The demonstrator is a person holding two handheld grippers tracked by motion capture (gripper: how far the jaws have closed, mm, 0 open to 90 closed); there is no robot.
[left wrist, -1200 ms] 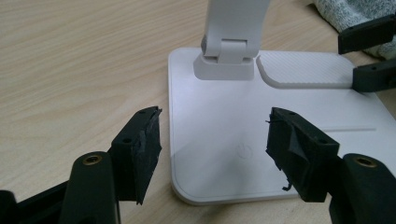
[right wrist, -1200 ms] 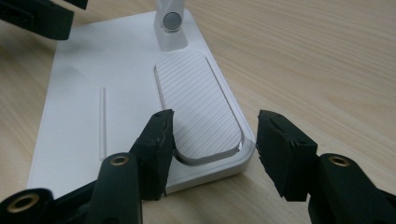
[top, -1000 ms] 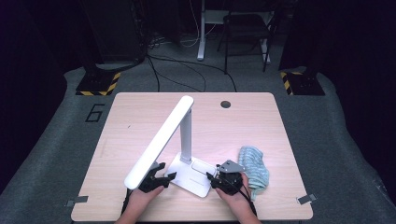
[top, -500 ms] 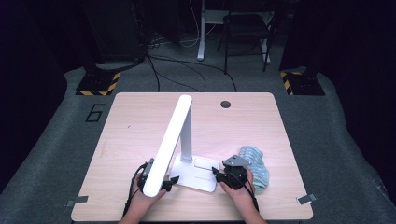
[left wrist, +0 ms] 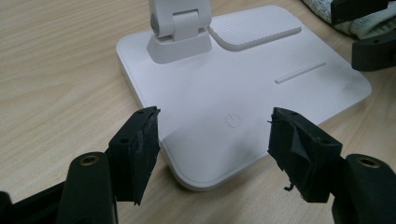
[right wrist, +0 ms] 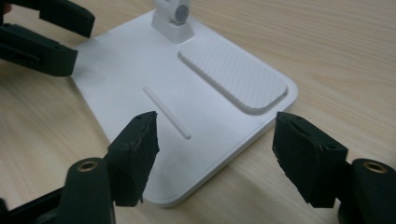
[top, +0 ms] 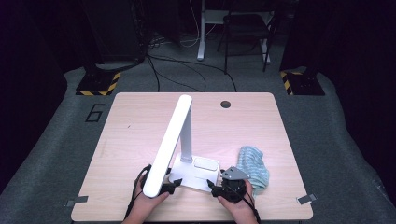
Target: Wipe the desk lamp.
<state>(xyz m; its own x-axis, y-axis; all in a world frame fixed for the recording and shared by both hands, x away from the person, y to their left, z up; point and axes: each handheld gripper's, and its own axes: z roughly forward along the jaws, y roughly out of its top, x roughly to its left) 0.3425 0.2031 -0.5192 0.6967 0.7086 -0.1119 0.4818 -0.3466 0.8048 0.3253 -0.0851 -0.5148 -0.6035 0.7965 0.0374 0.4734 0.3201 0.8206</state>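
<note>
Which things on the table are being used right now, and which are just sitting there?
In use:
white desk lamp with a flat square base
left hand-held gripper, open at the base
right hand-held gripper, open at the base

Just lying about:
light blue knitted cloth, beside the base

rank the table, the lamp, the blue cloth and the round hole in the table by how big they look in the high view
1. table
2. lamp
3. blue cloth
4. round hole
The lamp head rises toward the camera, so it looks larger.
</note>
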